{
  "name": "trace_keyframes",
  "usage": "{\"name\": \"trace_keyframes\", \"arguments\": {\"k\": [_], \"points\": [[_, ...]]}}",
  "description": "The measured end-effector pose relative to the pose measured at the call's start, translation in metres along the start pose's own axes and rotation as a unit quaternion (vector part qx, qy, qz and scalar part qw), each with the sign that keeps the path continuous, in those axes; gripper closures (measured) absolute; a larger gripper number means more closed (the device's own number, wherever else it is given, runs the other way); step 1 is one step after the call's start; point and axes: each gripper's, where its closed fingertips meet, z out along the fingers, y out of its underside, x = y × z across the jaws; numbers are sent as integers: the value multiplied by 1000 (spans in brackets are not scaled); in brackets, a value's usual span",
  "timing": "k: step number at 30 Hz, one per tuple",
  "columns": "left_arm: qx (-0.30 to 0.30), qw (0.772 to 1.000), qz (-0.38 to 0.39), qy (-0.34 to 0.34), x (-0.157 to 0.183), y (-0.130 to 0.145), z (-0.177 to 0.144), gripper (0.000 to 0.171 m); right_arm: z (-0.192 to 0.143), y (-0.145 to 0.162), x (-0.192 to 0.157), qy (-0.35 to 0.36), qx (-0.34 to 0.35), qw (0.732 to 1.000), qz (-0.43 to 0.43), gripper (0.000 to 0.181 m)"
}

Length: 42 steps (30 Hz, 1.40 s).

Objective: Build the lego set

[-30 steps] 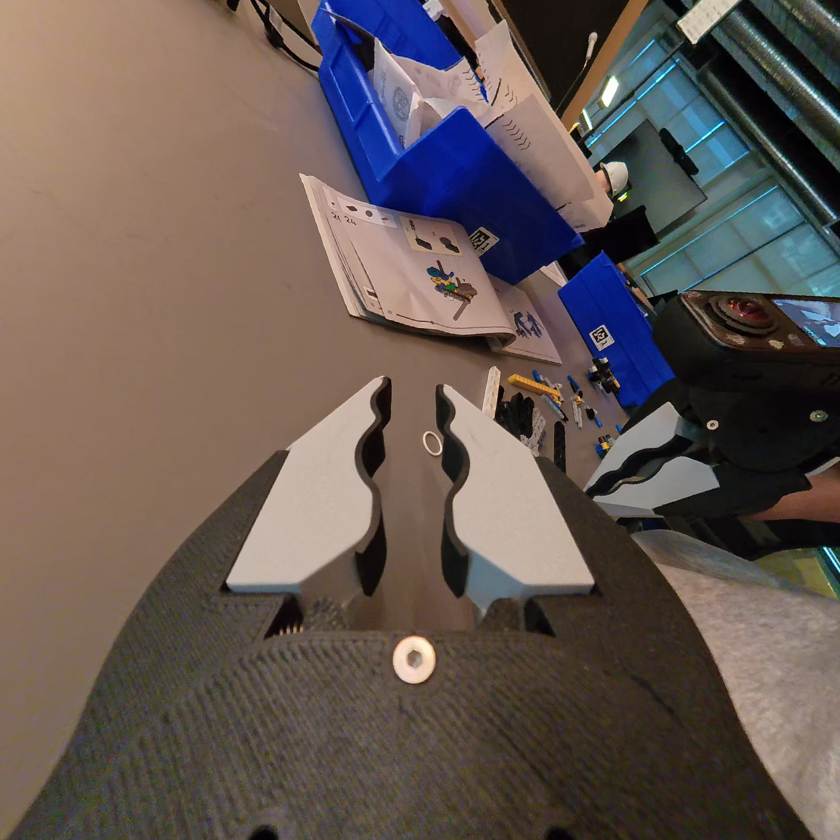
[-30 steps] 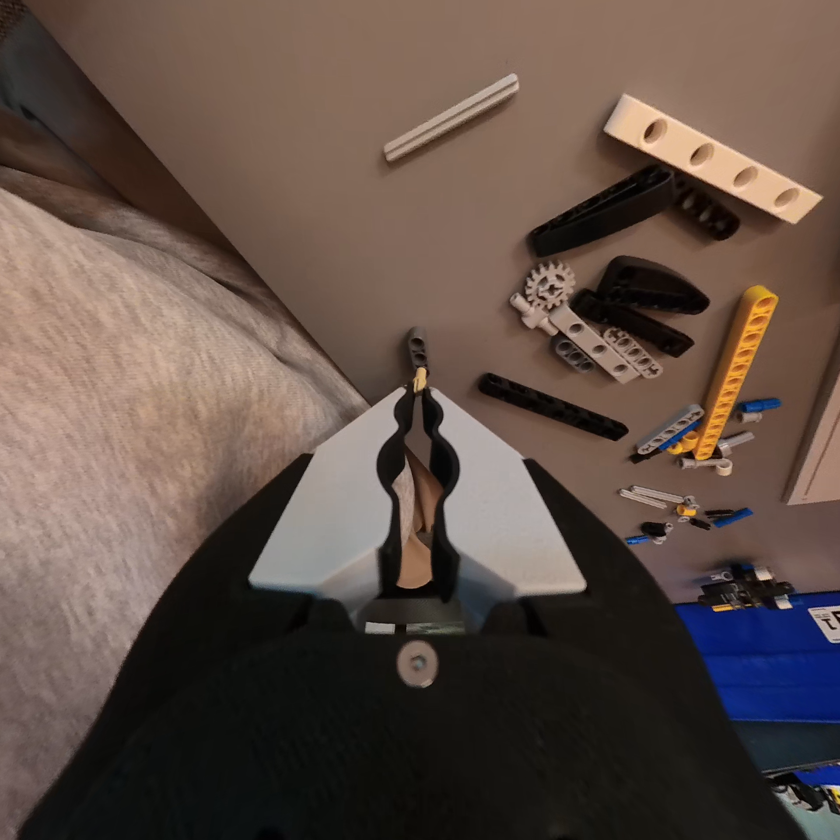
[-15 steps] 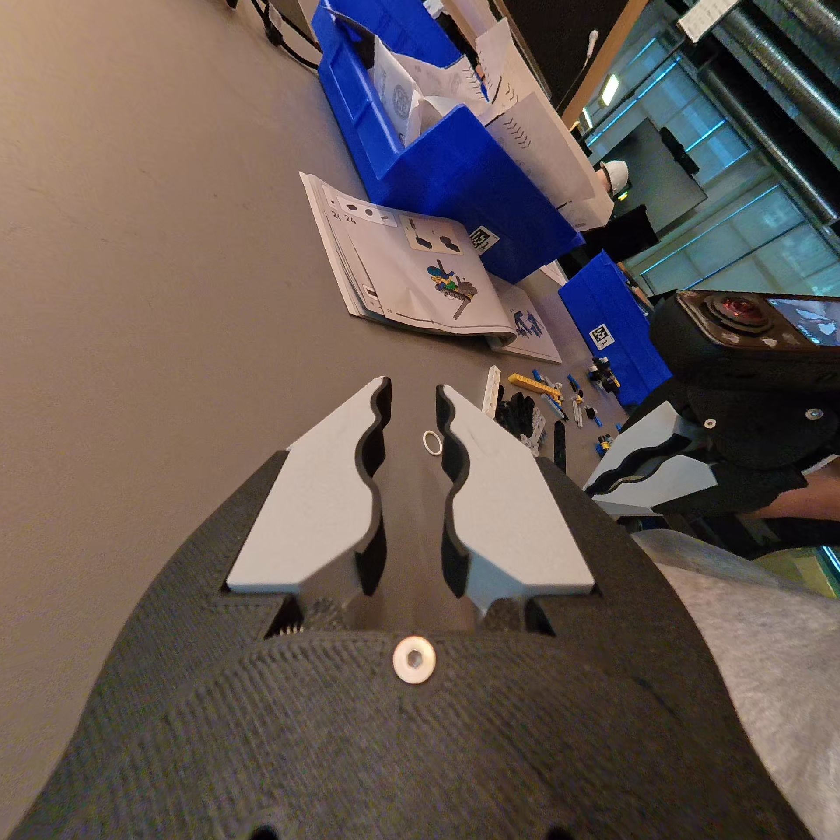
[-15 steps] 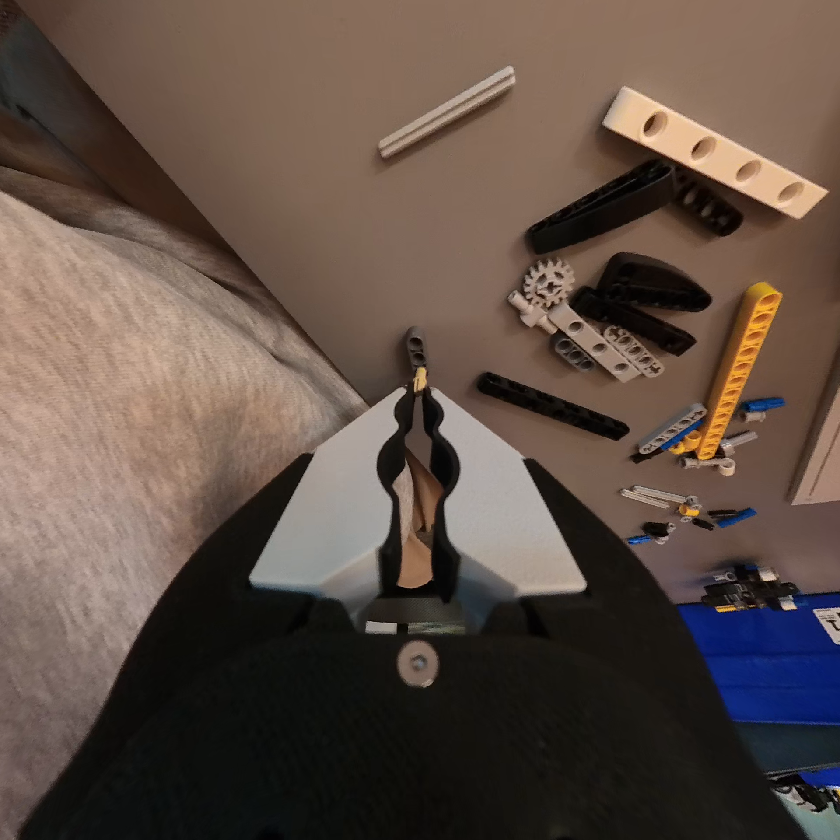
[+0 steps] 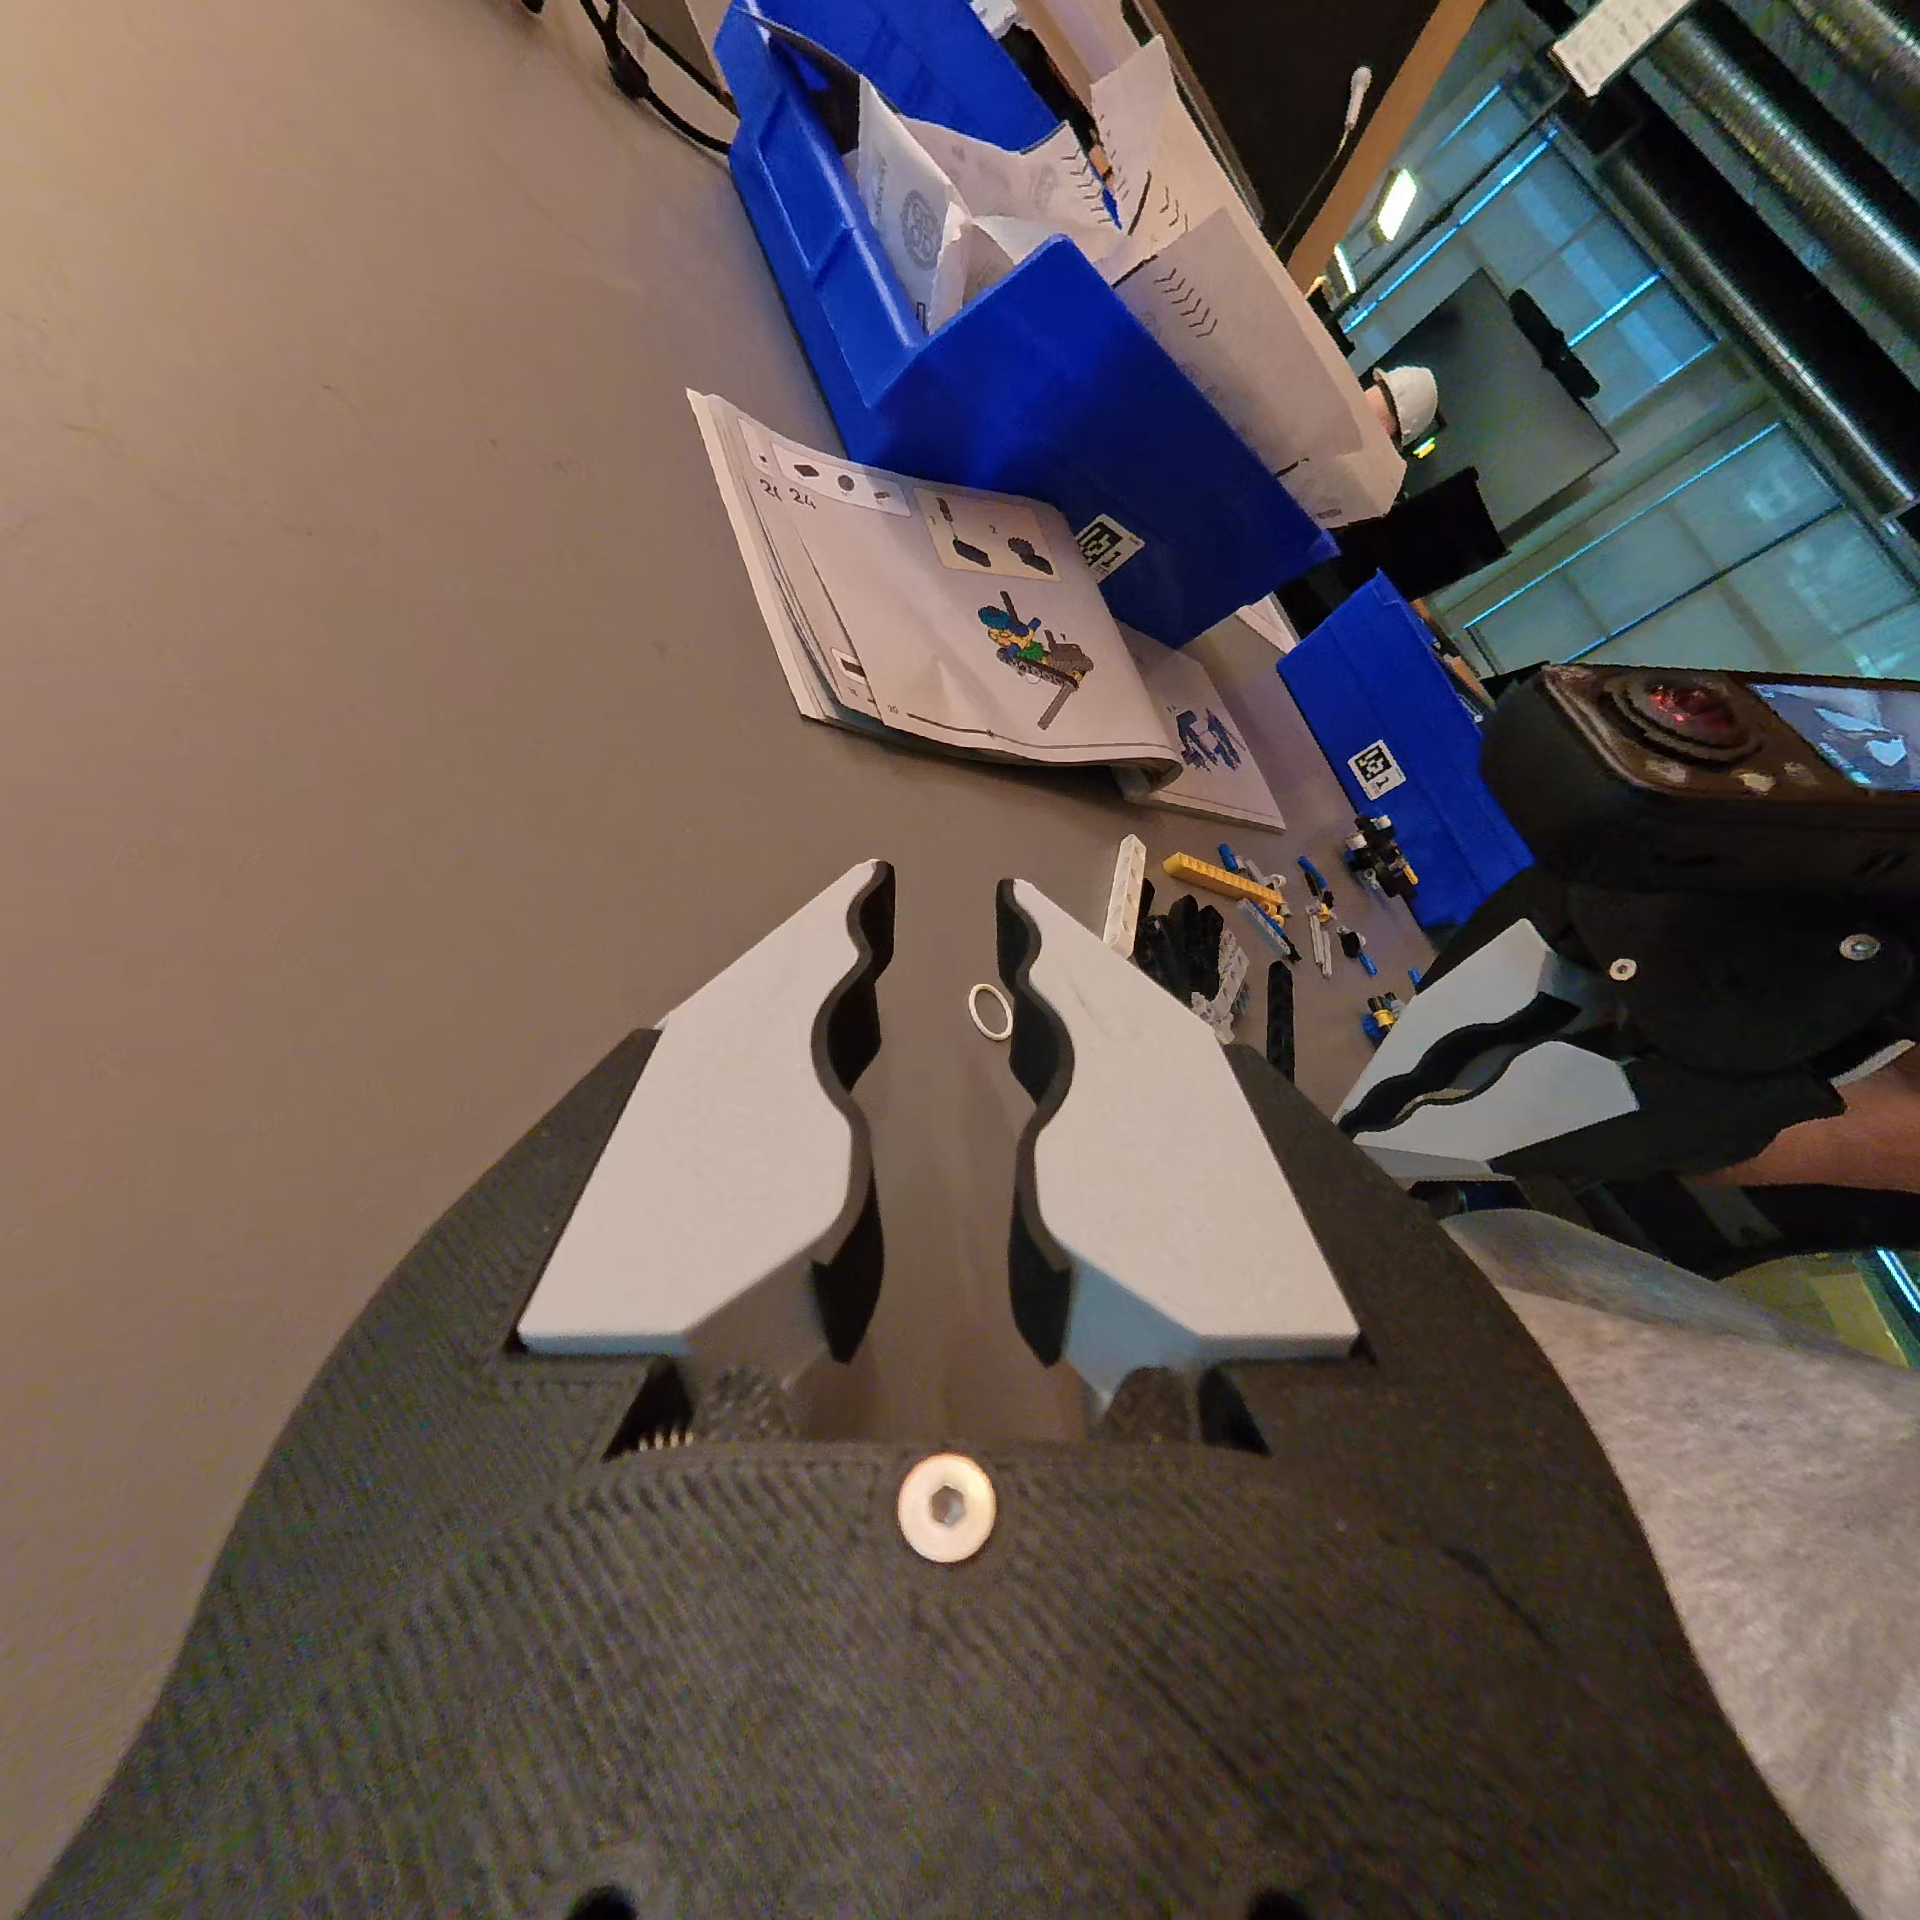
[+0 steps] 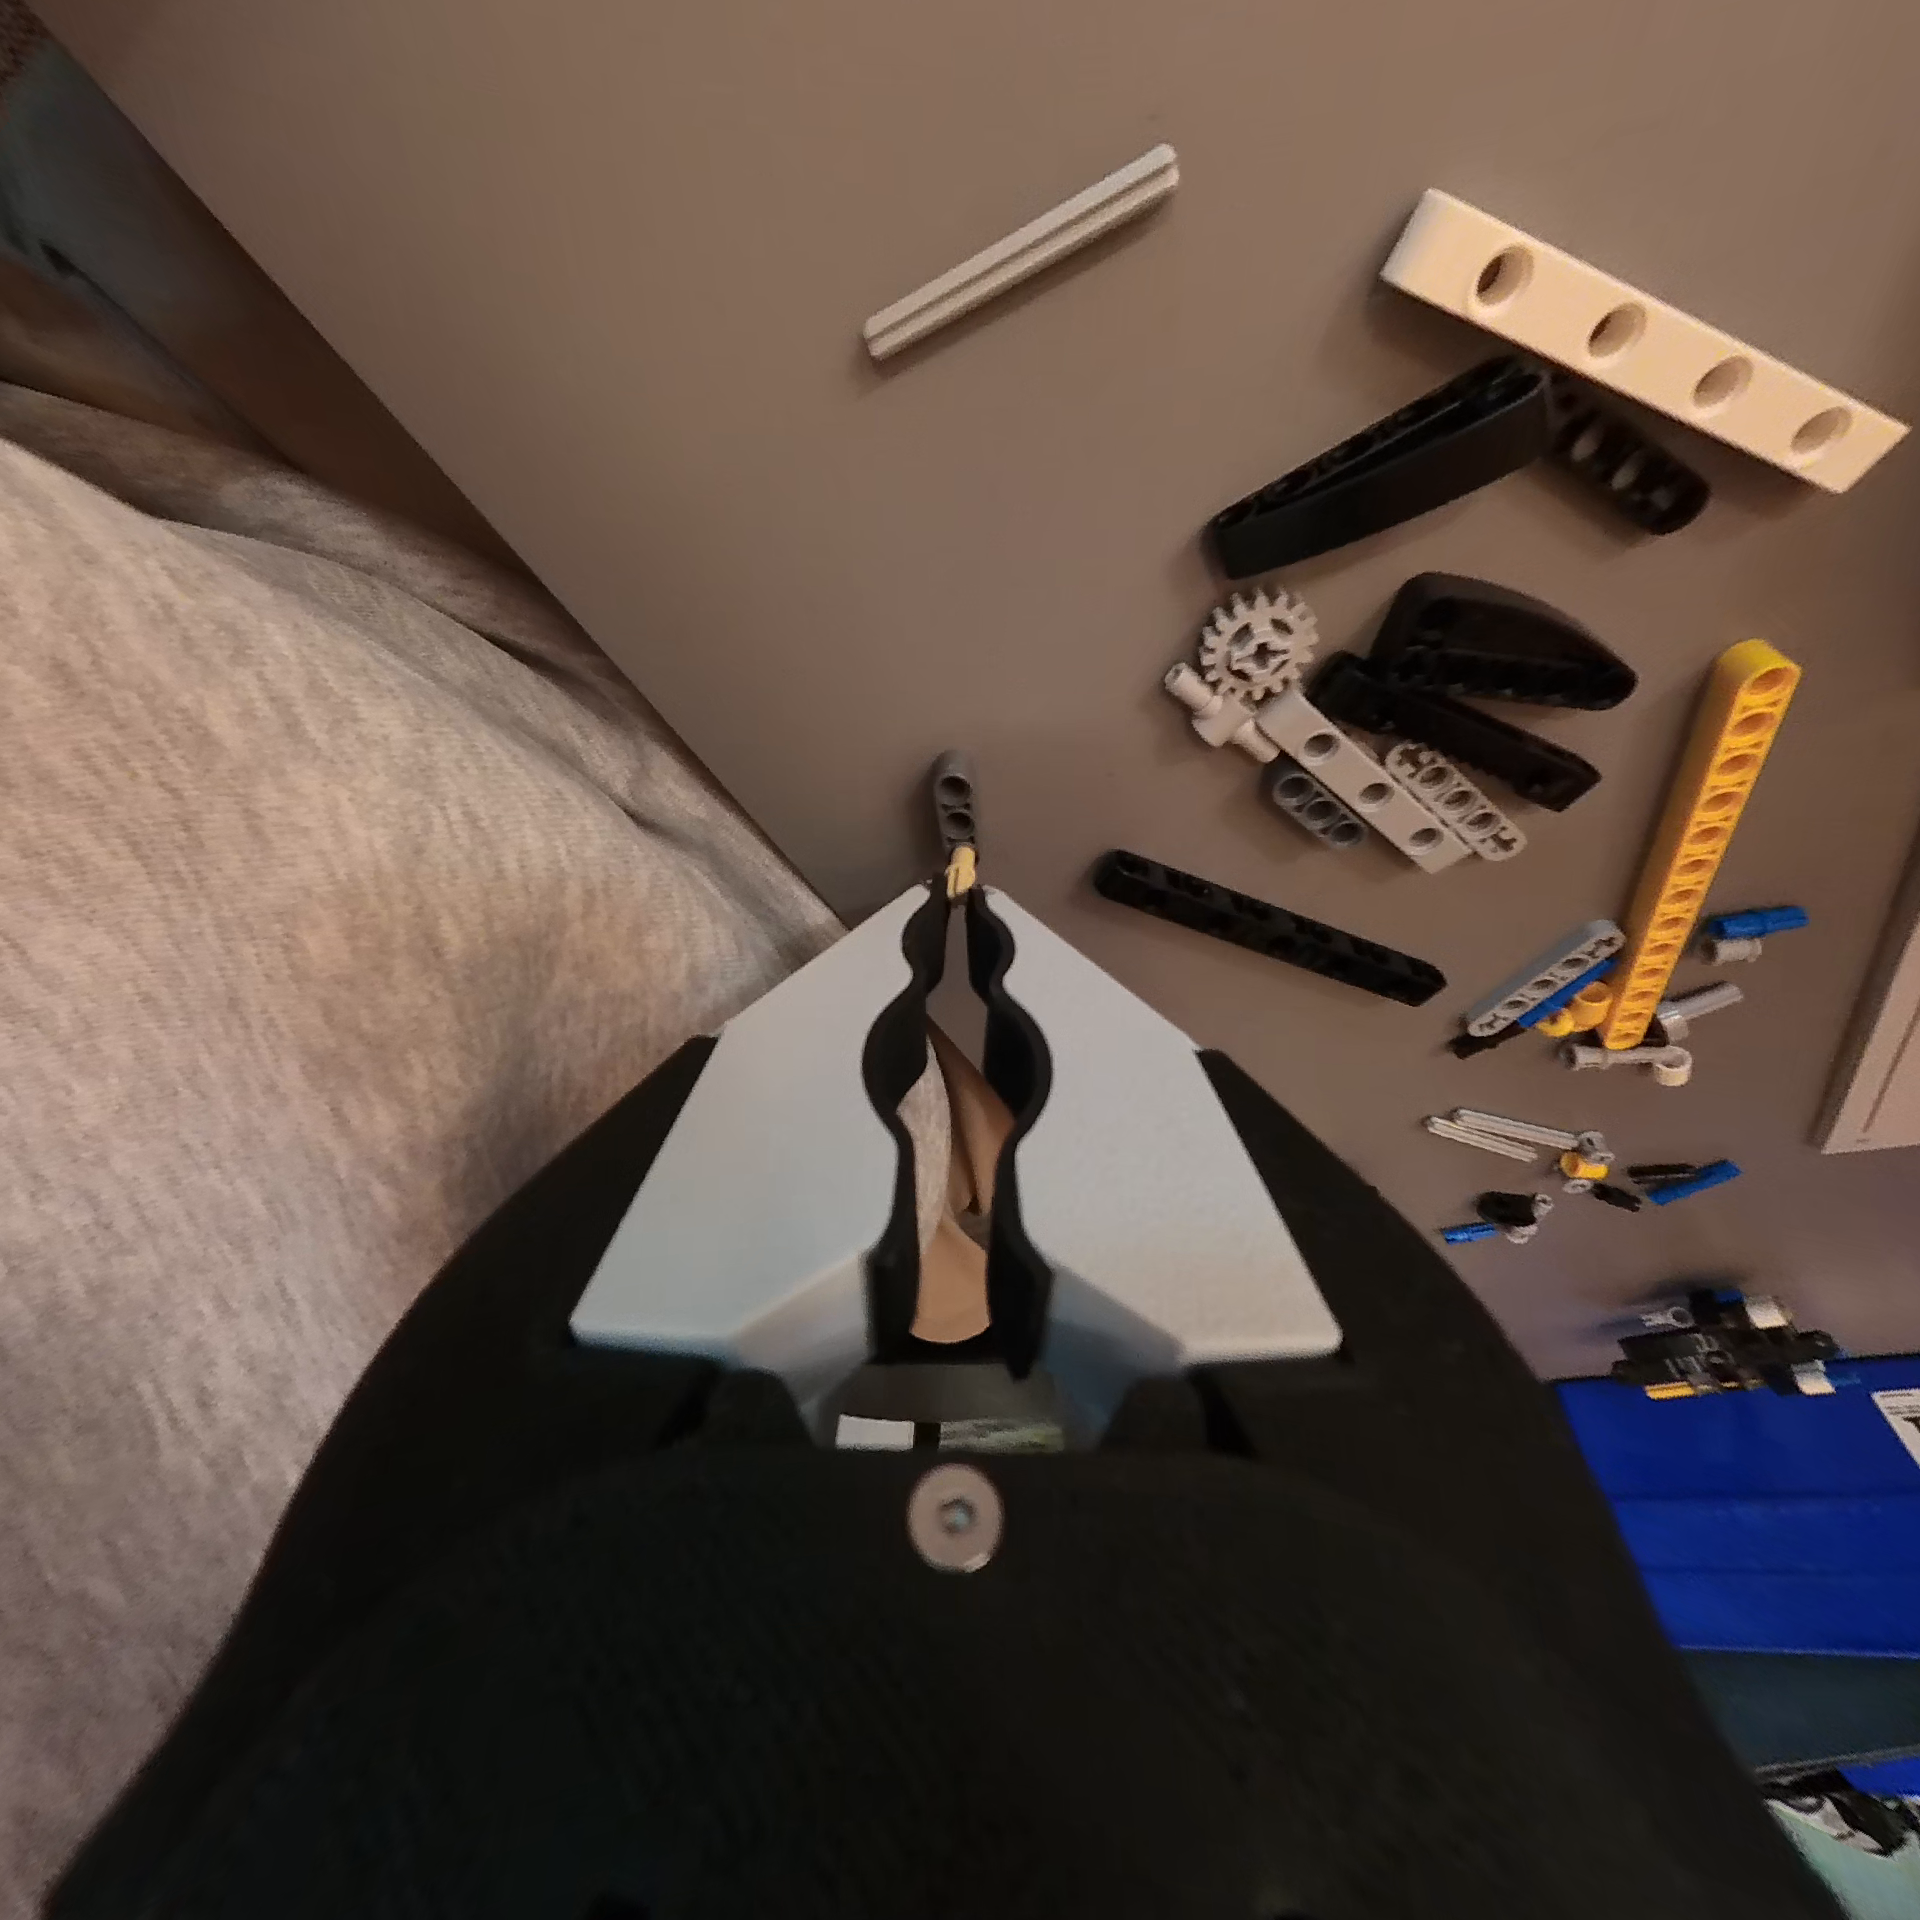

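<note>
My right gripper [image 6: 958,896] is shut on a small tan pin [image 6: 962,869] that carries a short dark grey beam [image 6: 956,802], held above the table near its front edge. Loose Lego parts lie to its right: a black beam [image 6: 1262,927], a grey gear [image 6: 1255,646], a yellow beam [image 6: 1704,842], a white block with holes [image 6: 1642,335] and a grey axle [image 6: 1023,251]. My left gripper [image 5: 943,883] is open and empty over the table, with a small white ring [image 5: 989,1010] lying between its fingers. The right gripper also shows in the left wrist view [image 5: 1351,1117].
An open instruction booklet [image 5: 935,623] lies beyond the left gripper, with blue bins [image 5: 1039,395] holding paper bags behind it. Another blue bin [image 6: 1745,1507] sits at the right. A grey-clad person [image 6: 260,883] is at the table's edge. My right fingertips sit around 20 cm from my left ones. The grey gear [image 6: 1255,646] lies some 6 cm from my right tips, 15 cm from my left tips.
The right gripper has drifted slightly with the pin and beam still held. The left gripper has not moved.
</note>
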Motion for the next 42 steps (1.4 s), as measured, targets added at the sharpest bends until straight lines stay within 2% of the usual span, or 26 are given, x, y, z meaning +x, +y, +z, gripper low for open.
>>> {"name": "trace_keyframes", "arguments": {"k": [9, 16, 22, 42], "points": [[1, 1000, -2, 0, -1, 0, 0, 154, 2, 4, 2, 4, 23, 1000, 17, 179], [-3, 1000, -1, 4, 1, 2, 2, 154, 6, 13, 2, 9, 113, 991, 76, 180], [-5, 1000, 5, 3, 4, 2, 2, 154, 7, 15, -1, 17, 144, 985, 91, 180], [-12, 1000, 2, 10, 3, 5, 4, 154, 7, 9, 1, 18, 114, 991, 71, 180]]}}
